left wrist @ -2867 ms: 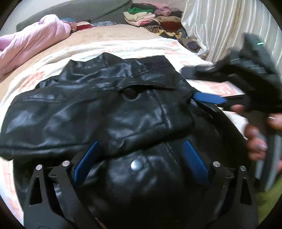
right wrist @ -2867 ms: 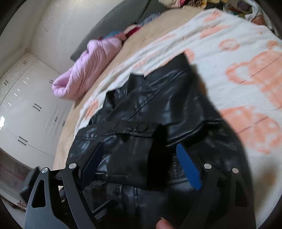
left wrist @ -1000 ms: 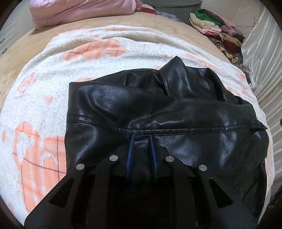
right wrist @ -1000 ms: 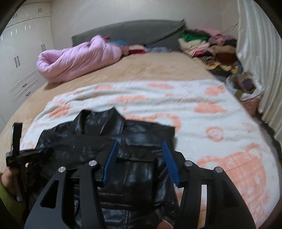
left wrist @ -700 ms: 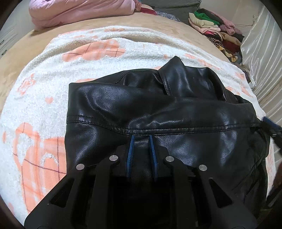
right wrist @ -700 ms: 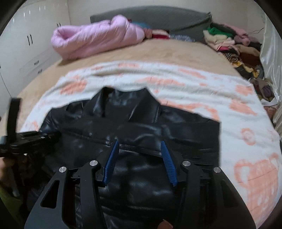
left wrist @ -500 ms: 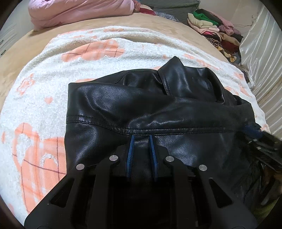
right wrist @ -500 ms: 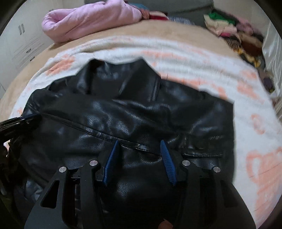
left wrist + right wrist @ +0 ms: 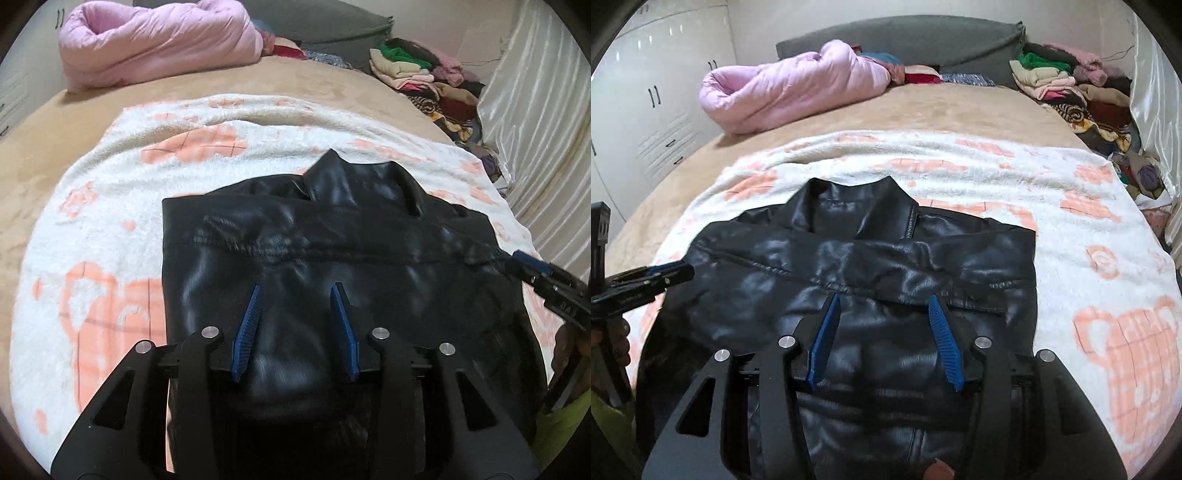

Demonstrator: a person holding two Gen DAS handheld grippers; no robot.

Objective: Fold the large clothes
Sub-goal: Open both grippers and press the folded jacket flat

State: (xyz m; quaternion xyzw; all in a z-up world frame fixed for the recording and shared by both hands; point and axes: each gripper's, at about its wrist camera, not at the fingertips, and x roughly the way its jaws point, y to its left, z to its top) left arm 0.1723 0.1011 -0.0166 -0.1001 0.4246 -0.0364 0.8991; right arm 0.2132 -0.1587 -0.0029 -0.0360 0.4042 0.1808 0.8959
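A black leather jacket (image 9: 332, 251) lies folded on a white blanket with orange prints (image 9: 110, 229); its collar points away. It also shows in the right wrist view (image 9: 871, 266). My left gripper (image 9: 295, 291) is open above the folded lower edge, holding nothing. My right gripper (image 9: 882, 299) is open above the jacket's middle, also empty. The right gripper shows at the jacket's right edge in the left wrist view (image 9: 532, 266); the left gripper shows at the left edge in the right wrist view (image 9: 665, 273).
A rolled pink duvet (image 9: 790, 92) lies at the head of the bed beside a grey headboard (image 9: 905, 37). A pile of assorted clothes (image 9: 1071, 92) sits at the far right. White wardrobes (image 9: 646, 92) stand left; a pale curtain (image 9: 535, 122) hangs right.
My left gripper has opened and let go of the jacket's folded edge, then pulled back and up. My right gripper has also drawn back from the jacket, staying open.
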